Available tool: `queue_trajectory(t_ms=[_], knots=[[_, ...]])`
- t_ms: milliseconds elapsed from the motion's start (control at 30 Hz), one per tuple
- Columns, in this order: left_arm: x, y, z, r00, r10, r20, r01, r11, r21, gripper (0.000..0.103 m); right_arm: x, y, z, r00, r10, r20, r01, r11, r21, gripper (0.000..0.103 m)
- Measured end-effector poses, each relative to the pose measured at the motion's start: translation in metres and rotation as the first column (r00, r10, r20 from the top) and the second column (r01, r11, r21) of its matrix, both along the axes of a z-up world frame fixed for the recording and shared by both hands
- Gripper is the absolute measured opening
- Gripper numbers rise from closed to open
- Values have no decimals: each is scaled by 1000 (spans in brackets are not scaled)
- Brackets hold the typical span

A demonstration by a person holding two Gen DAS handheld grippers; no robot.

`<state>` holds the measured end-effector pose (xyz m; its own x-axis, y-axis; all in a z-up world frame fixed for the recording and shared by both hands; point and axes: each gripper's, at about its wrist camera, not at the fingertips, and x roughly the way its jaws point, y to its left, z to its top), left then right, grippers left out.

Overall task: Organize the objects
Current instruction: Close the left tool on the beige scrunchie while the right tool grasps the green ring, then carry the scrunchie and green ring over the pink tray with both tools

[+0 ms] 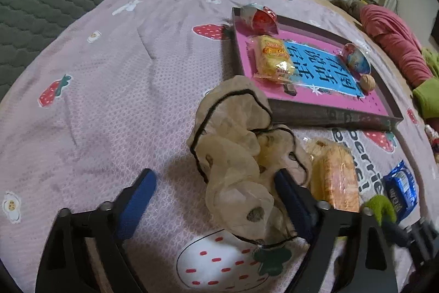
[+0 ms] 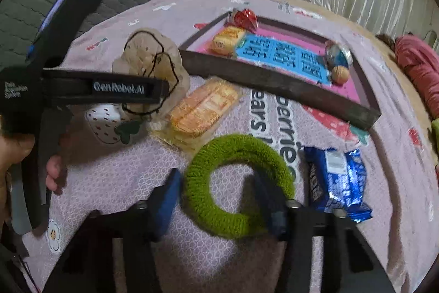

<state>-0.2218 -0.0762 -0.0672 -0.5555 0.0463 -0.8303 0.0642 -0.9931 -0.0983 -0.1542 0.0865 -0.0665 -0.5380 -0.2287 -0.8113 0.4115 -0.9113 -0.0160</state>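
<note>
- Sorting is looking partway done: the pink tray [image 1: 323, 111] on the strawberry bedspread [image 1: 109, 100] is already holding a yellow snack pack [image 1: 273, 59], a red wrapped candy [image 1: 260, 17], a blue foil ball [image 1: 356, 59] and a walnut [image 1: 367, 83].
- Still sitting out on the bedspread just in front of the tray: a beige sheer scrunchie [image 1: 236, 155], an orange cracker pack [image 2: 203, 109], a green fuzzy hair tie [image 2: 236, 186] and a blue cookie packet [image 2: 337, 180].
- The left gripper [image 1: 216, 199] is hanging unclenched, jaws wide around the scrunchie's near end. One pad is touching the fabric, but nothing's being squeezed.
- The right gripper [image 2: 219, 199] is straddling the hair tie's left side, one finger outside the ring and one inside. The pads aren't looking pressed in, so I'm calling it released, not gripping.
</note>
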Motion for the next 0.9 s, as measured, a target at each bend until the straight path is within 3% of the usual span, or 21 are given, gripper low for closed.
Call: queue_trajectory(t_ms=[67, 100, 167, 200, 233, 467, 900], knots=[[-2, 0, 0, 1000, -4, 7, 4, 999, 39, 46, -2, 3, -1, 1000, -3, 12, 3, 1000, -17, 36], [-3, 0, -1, 1000, -5, 15, 5, 999, 51, 40, -1, 3, -1, 1000, 0, 14, 0, 1000, -26, 33], [-5, 1, -2, 1000, -13, 27, 12, 998, 65, 27, -1, 7, 3, 1000, 7, 18, -6, 998, -67, 18], [-5, 1, -2, 1000, -14, 23, 13, 998, 69, 15, 0, 8, 4, 1000, 9, 21, -7, 996, -87, 17], [-4, 1, -1, 1000, -12, 25, 11, 998, 70, 12, 1, 9, 6, 1000, 9, 23, -7, 995, -104, 17], [3, -1, 1, 999, -15, 41, 11, 996, 90, 9, 6, 12, 14, 999, 30, 20, -27, 989, -143, 15], [34, -2, 31, 998, -20, -55, 24, 997, 78, 8, 14, 25, 33, 1000, 27, -8, -28, 978, -206, 15]])
